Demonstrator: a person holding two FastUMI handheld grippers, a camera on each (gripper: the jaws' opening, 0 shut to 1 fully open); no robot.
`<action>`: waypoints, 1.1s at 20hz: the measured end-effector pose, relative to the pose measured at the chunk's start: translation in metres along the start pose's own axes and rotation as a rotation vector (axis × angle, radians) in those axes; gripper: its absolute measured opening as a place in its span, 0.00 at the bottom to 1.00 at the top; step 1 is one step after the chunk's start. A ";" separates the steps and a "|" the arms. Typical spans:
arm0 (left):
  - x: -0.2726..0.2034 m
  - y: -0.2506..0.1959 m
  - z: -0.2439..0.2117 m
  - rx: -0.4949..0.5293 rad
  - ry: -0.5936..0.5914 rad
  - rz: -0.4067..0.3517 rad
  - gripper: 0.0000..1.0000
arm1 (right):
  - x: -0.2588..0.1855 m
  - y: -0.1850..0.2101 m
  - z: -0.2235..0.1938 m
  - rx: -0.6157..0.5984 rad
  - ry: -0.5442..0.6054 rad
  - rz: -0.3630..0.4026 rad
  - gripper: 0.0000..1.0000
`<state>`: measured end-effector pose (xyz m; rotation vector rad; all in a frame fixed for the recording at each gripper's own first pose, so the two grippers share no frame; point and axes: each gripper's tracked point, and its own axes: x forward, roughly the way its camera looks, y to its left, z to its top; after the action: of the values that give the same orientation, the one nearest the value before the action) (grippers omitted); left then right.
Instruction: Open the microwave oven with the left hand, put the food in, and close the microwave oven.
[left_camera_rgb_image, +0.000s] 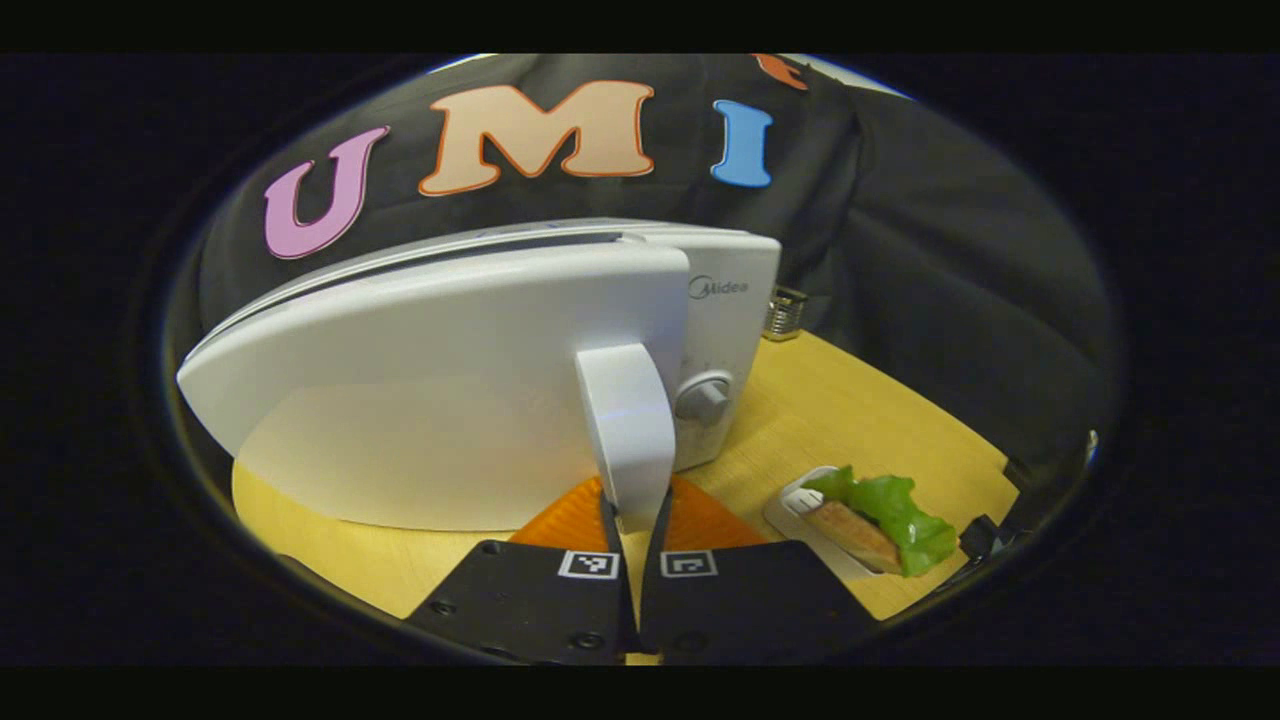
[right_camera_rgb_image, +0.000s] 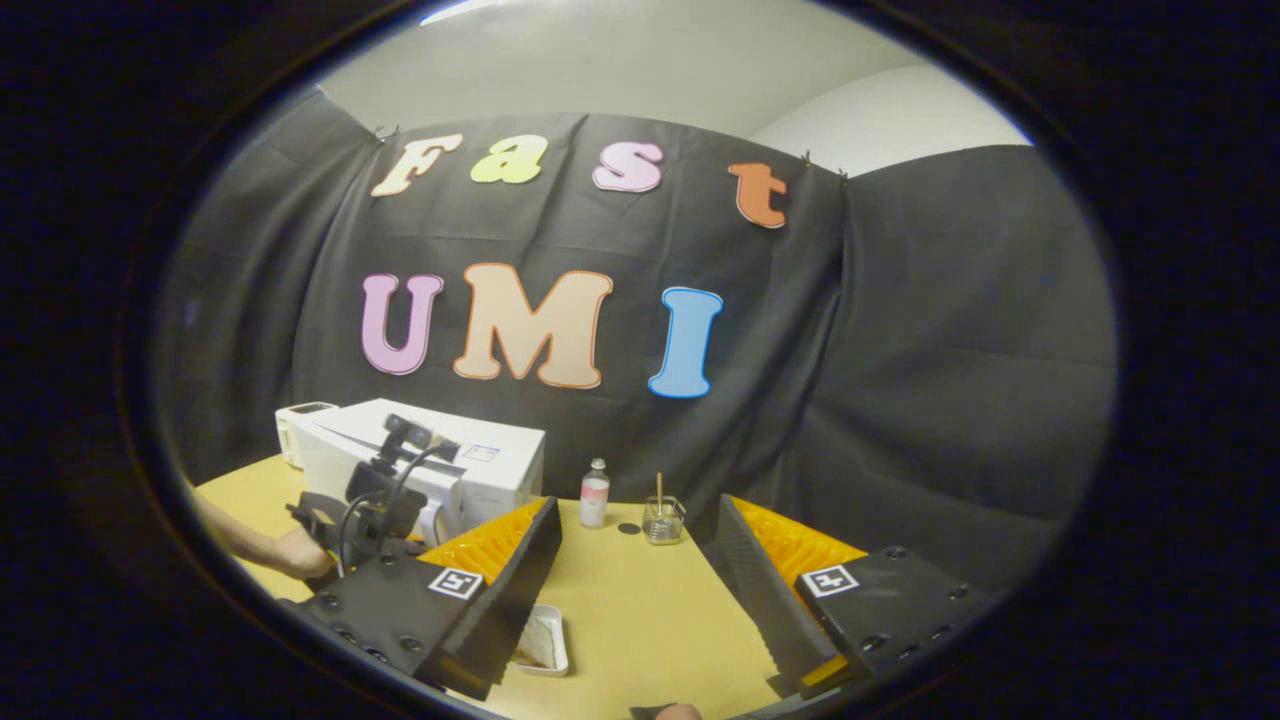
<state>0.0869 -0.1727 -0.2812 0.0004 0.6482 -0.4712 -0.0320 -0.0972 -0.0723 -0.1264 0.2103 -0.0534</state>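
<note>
The white microwave (left_camera_rgb_image: 450, 400) stands on the wooden table, its door looking slightly ajar along the top edge. My left gripper (left_camera_rgb_image: 632, 515) is shut on the lower end of the door's upright handle (left_camera_rgb_image: 628, 420). The food, bread with a green lettuce leaf in a small white tray (left_camera_rgb_image: 870, 520), lies on the table to the right of the microwave. In the right gripper view my right gripper (right_camera_rgb_image: 636, 508) hangs open above the table with nothing between its fingers. The tray (right_camera_rgb_image: 540, 640) sits just past its left finger. Farther left, the left gripper (right_camera_rgb_image: 375, 510) and a hand (right_camera_rgb_image: 295, 552) are at the microwave (right_camera_rgb_image: 450, 450).
A small bottle (right_camera_rgb_image: 594, 495) and a glass jar (right_camera_rgb_image: 663, 520) with a stick in it stand at the table's back by the black cloth wall. The microwave's control knob (left_camera_rgb_image: 703, 400) sits right of the handle. The table's right edge (left_camera_rgb_image: 980, 440) runs close to the tray.
</note>
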 end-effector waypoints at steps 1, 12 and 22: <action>-0.015 -0.002 -0.010 0.003 -0.013 -0.010 0.01 | 0.002 0.003 -0.002 -0.001 -0.001 0.008 0.97; -0.174 0.060 -0.122 -0.135 -0.007 0.164 0.01 | 0.015 0.070 -0.033 0.009 0.058 0.172 0.97; -0.256 0.185 -0.177 -0.428 -0.060 0.361 0.00 | 0.029 0.141 -0.066 -0.037 0.103 0.263 0.97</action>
<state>-0.1165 0.1265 -0.3010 -0.2965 0.6627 0.0208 -0.0124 0.0329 -0.1606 -0.1324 0.3289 0.2067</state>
